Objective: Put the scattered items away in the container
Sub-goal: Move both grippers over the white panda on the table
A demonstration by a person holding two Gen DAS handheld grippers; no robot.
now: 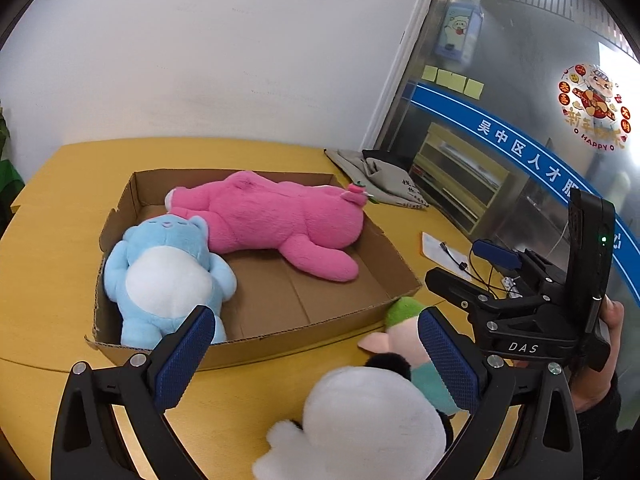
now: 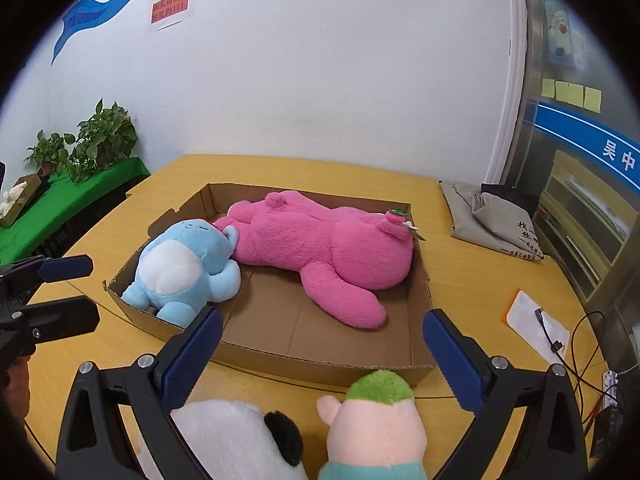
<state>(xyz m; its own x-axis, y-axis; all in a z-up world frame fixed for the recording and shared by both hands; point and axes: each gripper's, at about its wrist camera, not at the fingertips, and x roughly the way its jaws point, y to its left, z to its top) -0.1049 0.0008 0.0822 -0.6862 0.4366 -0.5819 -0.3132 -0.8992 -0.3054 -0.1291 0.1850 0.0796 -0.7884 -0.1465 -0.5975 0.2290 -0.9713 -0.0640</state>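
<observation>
Left gripper (image 1: 316,354), right gripper (image 2: 322,354): jaws spread, nothing pinched, both poised for next pickup. Panda plush (image 1: 368,420), green-haired doll (image 2: 374,420) seen just below fingertips; cardboard box (image 2: 422,280) ahead, partly filled.

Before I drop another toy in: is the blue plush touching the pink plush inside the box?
Touching. The right wrist view shows the blue plush's head pressed against the pink plush with no cardboard visible between them; the left wrist view agrees.
</observation>
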